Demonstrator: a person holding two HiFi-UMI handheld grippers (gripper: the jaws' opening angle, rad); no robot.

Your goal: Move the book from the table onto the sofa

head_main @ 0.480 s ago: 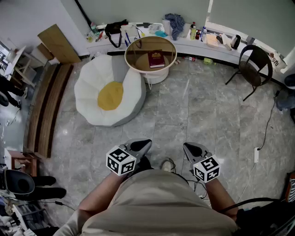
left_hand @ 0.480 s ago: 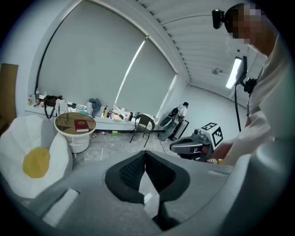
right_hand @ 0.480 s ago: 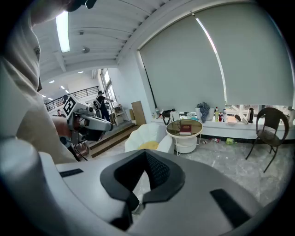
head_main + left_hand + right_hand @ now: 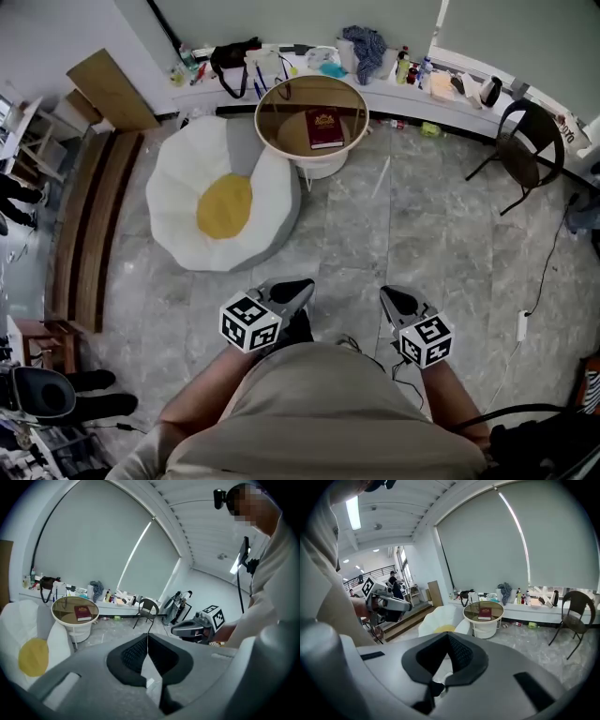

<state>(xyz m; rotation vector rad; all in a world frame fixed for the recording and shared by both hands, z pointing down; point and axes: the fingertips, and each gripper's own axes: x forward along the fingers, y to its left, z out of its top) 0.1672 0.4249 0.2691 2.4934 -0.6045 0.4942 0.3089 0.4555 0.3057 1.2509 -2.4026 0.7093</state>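
Red book (image 4: 324,127) flat on round glass tabletop (image 4: 286,117), egg-shaped sofa (image 4: 178,202) just beside: short transfer. Left gripper (image 4: 292,289), right gripper (image 4: 394,300) near torso, well apart from book; fingers together, empty, likely carried closed for approach.

No word, number or brand could be read anywhere. The dark red book (image 4: 324,128) on the round table (image 4: 284,131) bore a gold mark on its cover (too small to make out as letters). The cubes on the left gripper (image 4: 306,284) and right gripper (image 4: 387,293) carried only black-and-white square patterns. Labels on the bottles (image 4: 403,66) were illegible.
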